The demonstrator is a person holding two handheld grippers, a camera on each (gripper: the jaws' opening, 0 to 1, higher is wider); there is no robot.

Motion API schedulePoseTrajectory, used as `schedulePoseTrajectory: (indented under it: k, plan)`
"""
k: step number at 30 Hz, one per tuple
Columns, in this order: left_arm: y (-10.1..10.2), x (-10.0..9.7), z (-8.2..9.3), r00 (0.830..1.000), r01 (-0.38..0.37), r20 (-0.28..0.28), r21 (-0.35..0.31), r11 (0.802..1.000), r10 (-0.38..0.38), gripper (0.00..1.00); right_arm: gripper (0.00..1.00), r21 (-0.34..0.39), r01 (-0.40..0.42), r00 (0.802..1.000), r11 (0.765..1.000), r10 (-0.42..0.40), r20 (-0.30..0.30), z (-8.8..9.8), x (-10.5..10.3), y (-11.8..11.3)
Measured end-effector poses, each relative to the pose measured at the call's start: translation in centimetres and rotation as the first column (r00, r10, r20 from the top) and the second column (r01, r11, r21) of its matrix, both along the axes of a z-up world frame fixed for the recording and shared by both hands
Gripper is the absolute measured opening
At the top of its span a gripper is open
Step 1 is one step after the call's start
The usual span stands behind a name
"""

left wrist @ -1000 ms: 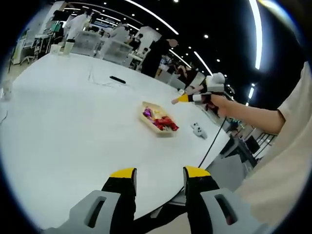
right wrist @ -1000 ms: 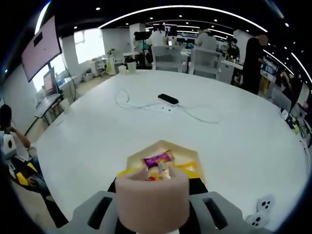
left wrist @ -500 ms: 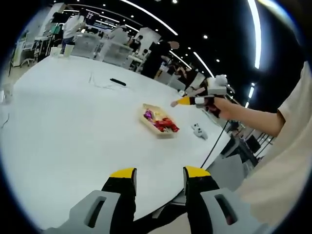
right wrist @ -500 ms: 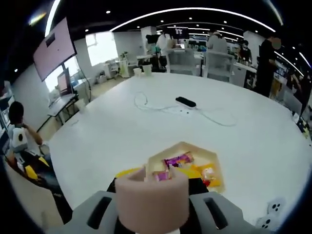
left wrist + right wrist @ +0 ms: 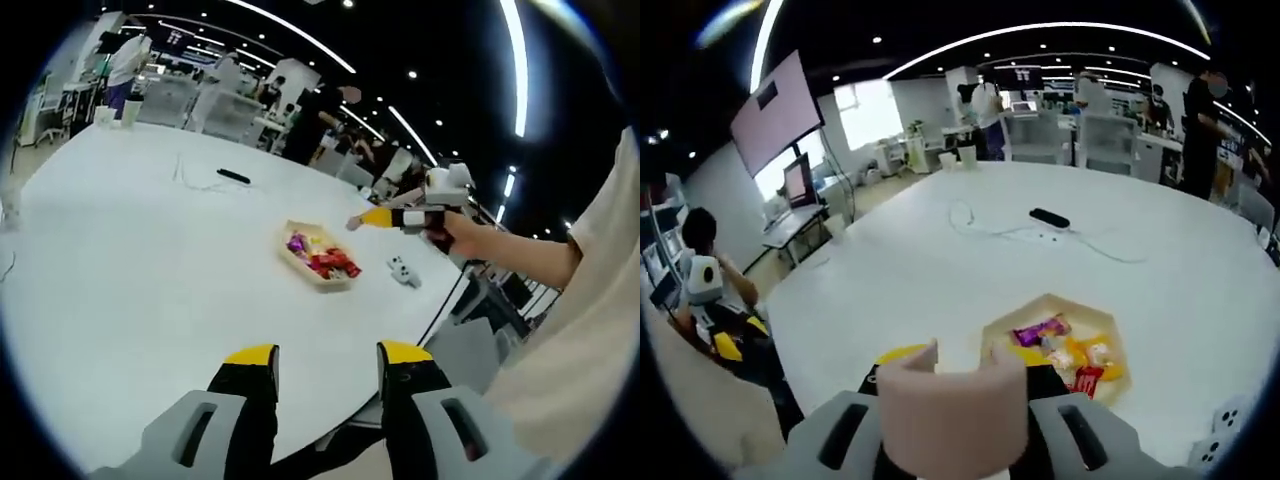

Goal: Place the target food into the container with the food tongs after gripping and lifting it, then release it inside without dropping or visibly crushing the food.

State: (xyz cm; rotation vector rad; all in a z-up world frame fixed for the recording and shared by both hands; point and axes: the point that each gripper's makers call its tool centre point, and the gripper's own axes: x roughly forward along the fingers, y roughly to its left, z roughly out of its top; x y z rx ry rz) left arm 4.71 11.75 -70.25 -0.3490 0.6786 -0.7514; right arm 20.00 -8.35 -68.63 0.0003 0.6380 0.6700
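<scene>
A pale pink cylinder (image 5: 952, 412) is held clamped in the right hand-held gripper (image 5: 952, 425) just above and beside the wooden tray (image 5: 1060, 345) of wrapped sweets on the table (image 5: 940, 270), and should be lowered gently before release, while the left hand-held gripper (image 5: 325, 365) is kept open, well apart from the tray.

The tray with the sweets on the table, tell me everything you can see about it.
The tray is a shallow, pale, wood-coloured hexagonal dish lying flat on the white table. It holds wrapped sweets in purple, yellow, orange and red. Nothing grips it. In the left gripper view, the right gripper hovers beside it, apart. In the right gripper view a pink cylinder between the jaws partly hides its near edge.
</scene>
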Motion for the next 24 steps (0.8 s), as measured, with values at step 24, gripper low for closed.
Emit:
schedulePoseTrajectory:
  k: [24]
  plan:
    - [-7.8,3.5,5.1,0.978,0.19,0.096,-0.065,0.98,-0.184,0.37,0.26,0.163,0.073,0.986,0.984,-0.095,0.134,7.3,-3.8,-1.0]
